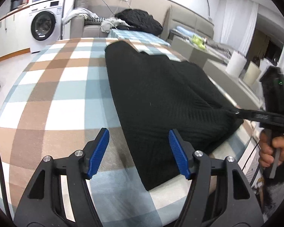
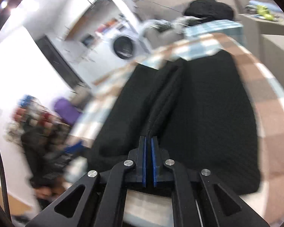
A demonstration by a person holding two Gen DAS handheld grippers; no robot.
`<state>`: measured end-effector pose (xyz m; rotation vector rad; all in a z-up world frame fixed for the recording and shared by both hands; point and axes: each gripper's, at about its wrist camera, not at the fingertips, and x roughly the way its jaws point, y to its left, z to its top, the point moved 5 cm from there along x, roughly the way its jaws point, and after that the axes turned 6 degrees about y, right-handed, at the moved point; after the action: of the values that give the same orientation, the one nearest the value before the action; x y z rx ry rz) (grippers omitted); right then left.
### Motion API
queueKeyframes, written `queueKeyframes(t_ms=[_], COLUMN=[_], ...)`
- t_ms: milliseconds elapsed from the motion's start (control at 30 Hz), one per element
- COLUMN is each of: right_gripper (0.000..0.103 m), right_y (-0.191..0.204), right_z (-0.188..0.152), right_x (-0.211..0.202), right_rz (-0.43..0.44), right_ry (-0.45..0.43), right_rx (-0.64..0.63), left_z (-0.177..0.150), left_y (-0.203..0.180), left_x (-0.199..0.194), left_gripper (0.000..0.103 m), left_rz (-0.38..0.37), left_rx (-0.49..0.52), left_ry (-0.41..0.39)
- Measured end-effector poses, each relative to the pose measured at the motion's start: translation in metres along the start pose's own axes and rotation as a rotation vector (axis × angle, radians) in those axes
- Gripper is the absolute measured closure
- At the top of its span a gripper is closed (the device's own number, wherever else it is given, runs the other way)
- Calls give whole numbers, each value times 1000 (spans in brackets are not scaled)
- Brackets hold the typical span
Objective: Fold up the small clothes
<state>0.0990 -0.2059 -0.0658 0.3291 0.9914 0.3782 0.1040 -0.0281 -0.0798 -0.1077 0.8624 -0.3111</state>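
Meanwhile the right gripper (image 2: 148,141) pinches the near edge of the black knit garment (image 1: 157,98) on the checked tablecloth (image 1: 53,94), while the left gripper (image 1: 139,147) hangs spread wide above that garment's near corner.

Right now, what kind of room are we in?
Probably a home living space with a laundry corner: a washing machine by the cabinets, a grey sofa along the wall, and a checked cloth under the black garment being folded.

Both views are bright and evenly lit, with soft shadows. Each fisheye picture bends straight lines near its dark round border. The left wrist view is mostly sharp. The right wrist view is smeared by motion blur, the washing machine (image 2: 124,47) streaked, with glaring ceiling lights (image 2: 19,5) at upper left.
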Motion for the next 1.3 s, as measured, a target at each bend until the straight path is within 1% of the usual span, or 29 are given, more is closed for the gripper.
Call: queueKeyframes(t_ms=[67,100,133,200,233,267,333,367,433,500,533,567,600,633,667,700,733,767,800,867,933,967,1033,1067,1100,1167,1233,1267,1300], right_gripper=[96,91,77,58,57,57,56,56,55,55,57,62,82,93,94,94,94,94,94,94,88,85,66,62,59,59,59,60,67], right_y=[-17,-19,-19,-14,-11,-4,6,13,19,21,22,22,21,23,27,31,37,41,42,40,30,25,18,18,18,26,33,36,36], right_z=[-11,-14,-13,-6,-1,4,10,14,17,18,17,18,23,29,33,40,46,49,51,48,40,36,24,16,10,1,-8,-11,-15], right_x=[17,18,15,3,-3,-7,-4,2,19,44,56,62,64,65,64,57,44,35,34,38,45,45,43,40,37,34,34,35,36], right_rz=[-68,-63,-46,-75,-74,-41,8,44,74,94,130,156,149,133,140,178,193,160,135,101,65,78,174,214,229,243,211,170,149], right_ry=[73,85,69,12,-22,-44,-30,-12,32,99,136,139,130,129,116,72,8,-33,-48,-21,7,19,59,61,60,75,82,77,75], right_rx=[29,44,51,46,41,31,20,8,1,19,42,62,61,41,32,21,-9,-32,-40,-44,-16,3,54,68,62,22,-32,-67,-84], left_z=[-6,-8,-10,-13,-14,-15,-16,-16,-16,-16,-16,-16,-16,-15,-15,-15,-15,-15,-15,-15,-15,-14,-12,-11,-11,-9,-9,-9,-8], left_y=[-6,-6,-8,-10,-11,-12,-11,-10,-9,-8,-7,-7,-7,-7,-6,-6,-6,-7,-7,-7,-5,-4,0,1,3,7,8,9,9], left_x=[7,11,13,16,17,18,19,18,18,18,18,18,18,18,17,17,17,16,16,17,14,13,11,10,9,8,8,8,8], left_gripper=[40,40,40,40,40,40,40,40,39,39,39,39,39,39,39,39,39,39,39,39,39,39,39,39,39,39,39,39,39], left_rz=[5,14,21,28,27,27,21,17,11,9,9,5,-2,-8,-15,-25,-28,-26,-21,-20,-19,-18,-21,-22,-24,-24,-24,-26,-24], left_rx=[43,58,68,87,90,91,86,83,73,70,72,71,66,60,55,51,54,58,62,67,62,57,43,36,29,13,4,2,1], left_ry=[31,44,51,65,72,76,78,79,81,80,78,76,76,77,79,82,82,81,81,88,77,73,63,60,58,48,46,46,45])
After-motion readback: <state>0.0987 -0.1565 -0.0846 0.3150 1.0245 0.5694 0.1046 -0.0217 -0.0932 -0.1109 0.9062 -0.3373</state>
